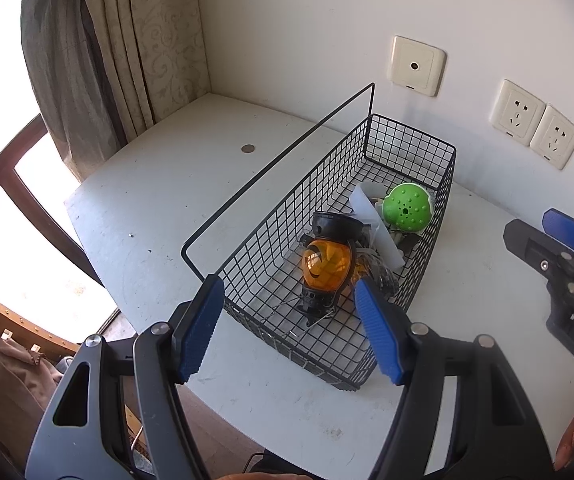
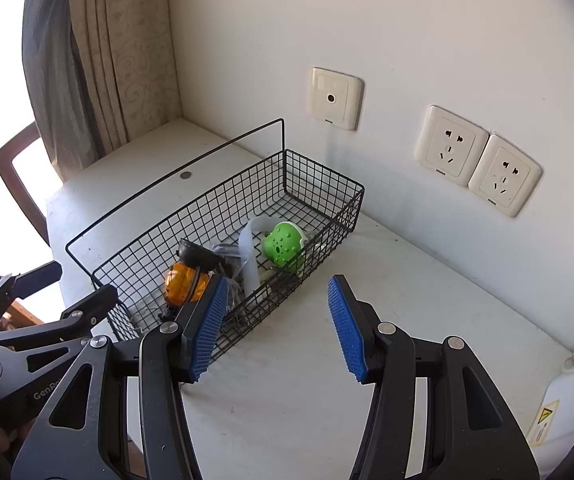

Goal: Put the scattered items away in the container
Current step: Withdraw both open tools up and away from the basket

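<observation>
A black wire basket (image 1: 407, 148) (image 2: 319, 184) stands on the white table by the wall. In it lie an orange lantern toy (image 1: 325, 266) (image 2: 183, 286), a green dotted ball (image 1: 406, 208) (image 2: 283, 246), a white plastic piece (image 1: 369, 212) (image 2: 247, 256) and dark cables. My left gripper (image 1: 289, 320) is open and empty, above the basket's near end. My right gripper (image 2: 277, 320) is open and empty, over the table just right of the basket; it also shows at the right edge of the left wrist view (image 1: 559, 248).
The white table (image 1: 159, 200) (image 2: 427, 292) has a small round cap (image 1: 248, 149). Wall sockets (image 2: 475, 160) sit behind the basket. A curtain (image 1: 127, 40) and window are at the left. A white appliance (image 2: 567, 400) sits at the right front.
</observation>
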